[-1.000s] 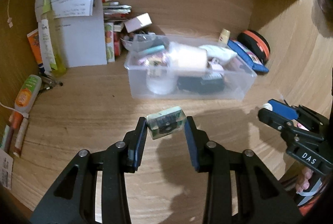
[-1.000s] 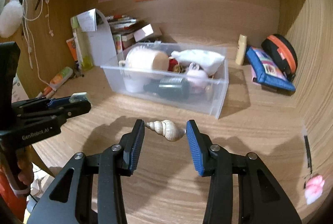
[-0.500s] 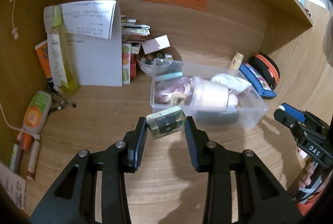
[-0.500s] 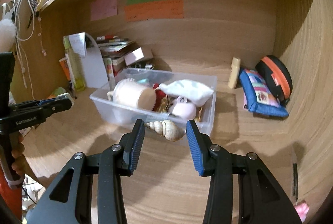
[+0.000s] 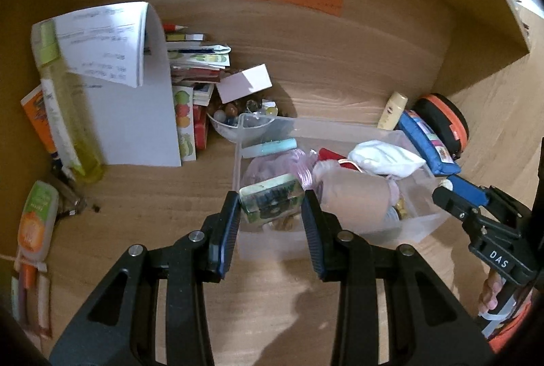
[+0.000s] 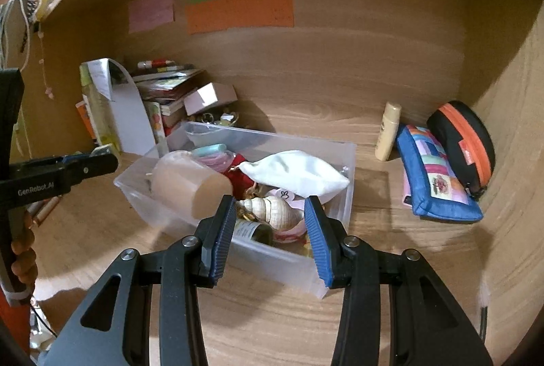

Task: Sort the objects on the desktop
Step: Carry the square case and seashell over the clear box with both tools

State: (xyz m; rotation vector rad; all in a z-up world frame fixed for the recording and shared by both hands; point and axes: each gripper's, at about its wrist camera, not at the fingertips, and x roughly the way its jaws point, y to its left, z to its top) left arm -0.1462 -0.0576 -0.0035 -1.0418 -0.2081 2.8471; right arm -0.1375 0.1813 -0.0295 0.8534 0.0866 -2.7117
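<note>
My left gripper [image 5: 271, 201] is shut on a clear resin block [image 5: 270, 201] with dark shapes inside, held over the near left end of the clear plastic bin [image 5: 421, 226]. In the right wrist view my right gripper [image 6: 270, 213] is shut on a cream spiral seashell [image 6: 270, 209], hovering above the near right part of the same bin [image 6: 299, 267]. The bin holds a beige mug [image 6: 190, 184], a white pouch [image 6: 295, 174], a teal item and other small things. Each gripper shows at the edge of the other's view: the right gripper [image 5: 455, 192], the left gripper [image 6: 91, 160].
A bent notepad [image 5: 132, 107], a yellow-green bottle [image 5: 64, 114], stacked books and a bowl of marbles [image 5: 234, 116] stand at the back left. A blue pouch [image 6: 435, 175], a black-and-orange case [image 6: 465, 143] and a cream tube [image 6: 387, 131] lie right of the bin. Tubes [image 5: 35, 223] lie far left.
Both grippers have moved forward and a little up, from above the bare desk to above the bin, each keeping its object. The bin now sits directly beneath the fingers.
</note>
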